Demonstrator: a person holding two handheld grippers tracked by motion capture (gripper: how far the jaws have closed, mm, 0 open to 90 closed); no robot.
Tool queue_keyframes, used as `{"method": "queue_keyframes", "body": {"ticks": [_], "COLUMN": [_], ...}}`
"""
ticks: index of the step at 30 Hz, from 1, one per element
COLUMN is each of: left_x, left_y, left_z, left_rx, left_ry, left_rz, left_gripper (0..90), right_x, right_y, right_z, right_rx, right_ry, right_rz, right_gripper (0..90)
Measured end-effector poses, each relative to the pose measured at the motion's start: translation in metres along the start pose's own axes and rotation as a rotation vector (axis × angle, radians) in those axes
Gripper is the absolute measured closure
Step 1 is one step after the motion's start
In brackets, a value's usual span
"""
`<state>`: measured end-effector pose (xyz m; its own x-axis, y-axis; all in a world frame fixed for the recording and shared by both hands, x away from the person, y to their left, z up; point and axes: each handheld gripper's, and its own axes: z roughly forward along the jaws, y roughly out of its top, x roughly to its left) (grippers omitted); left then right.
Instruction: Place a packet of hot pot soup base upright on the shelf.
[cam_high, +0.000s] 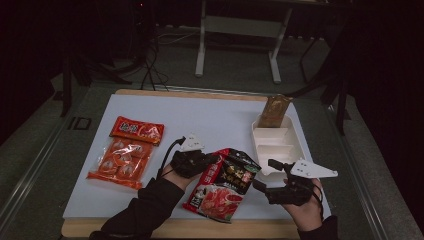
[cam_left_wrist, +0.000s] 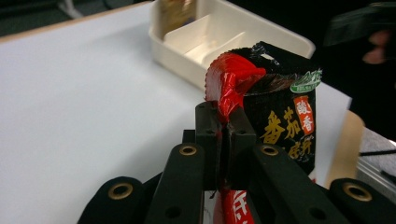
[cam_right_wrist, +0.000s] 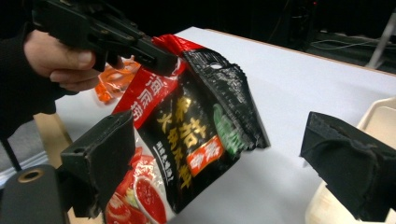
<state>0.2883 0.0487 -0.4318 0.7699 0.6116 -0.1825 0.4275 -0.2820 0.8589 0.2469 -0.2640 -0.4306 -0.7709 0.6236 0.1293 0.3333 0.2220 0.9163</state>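
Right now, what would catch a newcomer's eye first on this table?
The black-and-red sauce packet near the front edge, pinched at its red corner by the left hand-held gripper. The right hand-held gripper waits open beside it. An orange snack bag lies at left, a white tray at right.

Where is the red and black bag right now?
The red and black bag hangs at the near middle of the white table in the high view, its top edge pinched in the left gripper, between the orange packet and the cream tray.
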Motion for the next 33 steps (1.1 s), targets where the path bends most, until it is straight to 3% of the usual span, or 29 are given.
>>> {"method": "queue_keyframes", "body": {"ticks": [3,8,12,16,19,23,24,29,33], "left_x": [-0.008,-0.018,-0.020,-0.019,-0.021,-0.020,-0.018,-0.014,-0.011], "left_y": [0.004,0.011,0.016,0.020,0.019,0.017,0.016,0.010,0.008], "left_z": [-0.005,-0.016,-0.024,-0.029,-0.029,-0.027,-0.026,-0.019,-0.015], "left_rx": [-0.014,-0.073,-0.143,-0.204,-0.224,-0.226,-0.229,-0.217,-0.196], "left_ry": [-0.021,-0.053,-0.099,-0.130,-0.125,-0.119,-0.117,-0.130,-0.168], "left_rz": [0.030,0.051,0.025,-0.004,0.009,0.006,-0.006,-0.026,-0.041], "left_gripper": [87.1,87.1,87.1,87.1,87.0,86.9,86.8,86.8,85.7], "right_x": [0.003,0.006,0.007,0.007,0.009,0.009,0.007,0.004,-0.001], "right_y": [0.002,0.001,0.004,0.009,0.010,0.012,0.014,0.015,0.017], "right_z": [-0.001,0.003,0.001,-0.002,-0.004,-0.005,-0.008,-0.006,-0.008], "right_rx": [0.002,0.000,-0.024,-0.053,-0.050,-0.060,-0.074,-0.053,-0.056], "right_ry": [-0.008,0.019,0.036,0.071,0.088,0.102,0.109,0.106,0.118], "right_rz": [-0.013,0.007,0.013,0.034,0.035,0.047,0.077,0.099,0.135], "right_gripper": [13.5,19.7,25.0,42.8,50.7,56.5,67.1,73.0,75.9]}}
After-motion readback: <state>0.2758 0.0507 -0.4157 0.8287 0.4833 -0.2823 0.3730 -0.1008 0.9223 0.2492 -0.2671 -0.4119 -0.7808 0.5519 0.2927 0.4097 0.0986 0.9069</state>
